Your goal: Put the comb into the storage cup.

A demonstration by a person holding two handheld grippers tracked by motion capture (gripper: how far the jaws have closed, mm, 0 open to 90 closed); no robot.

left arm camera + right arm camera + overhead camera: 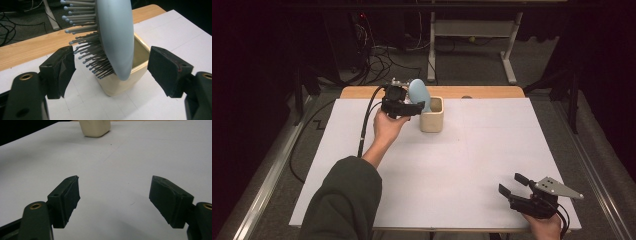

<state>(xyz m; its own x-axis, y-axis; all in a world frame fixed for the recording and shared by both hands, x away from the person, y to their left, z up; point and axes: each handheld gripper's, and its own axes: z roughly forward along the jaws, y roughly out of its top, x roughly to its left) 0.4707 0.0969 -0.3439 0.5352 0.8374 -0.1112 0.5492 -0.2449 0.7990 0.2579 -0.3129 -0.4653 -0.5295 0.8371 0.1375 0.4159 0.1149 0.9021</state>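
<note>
The left gripper [416, 108] hangs at the far side of the table, its black jaws spread wide on either side of a pale blue oval plastic hairbrush [113, 37]; neither pad presses on the brush, whose grey ball-tipped bristles point toward one jaw and whose smooth back faces the other. The brush stands handle-down in a cream square ceramic cup [432, 116] just beyond those jaws, leaning on the rim. Judging by that, the placing looks done, and what seems left is to draw the gripper clear without tipping the brush. Farther right and much nearer the person, the right gripper [513, 184] rests low over the white sheet covering the table [472, 165], its jaws wide and empty, well apart from the cup. A strip of bare wooden tabletop [482, 92] shows beyond the sheet's far edge. Behind it lie grey carpet [472, 67], tangled black cables [382, 62] and the white legs of another desk [509, 55], with darkness either side.
</note>
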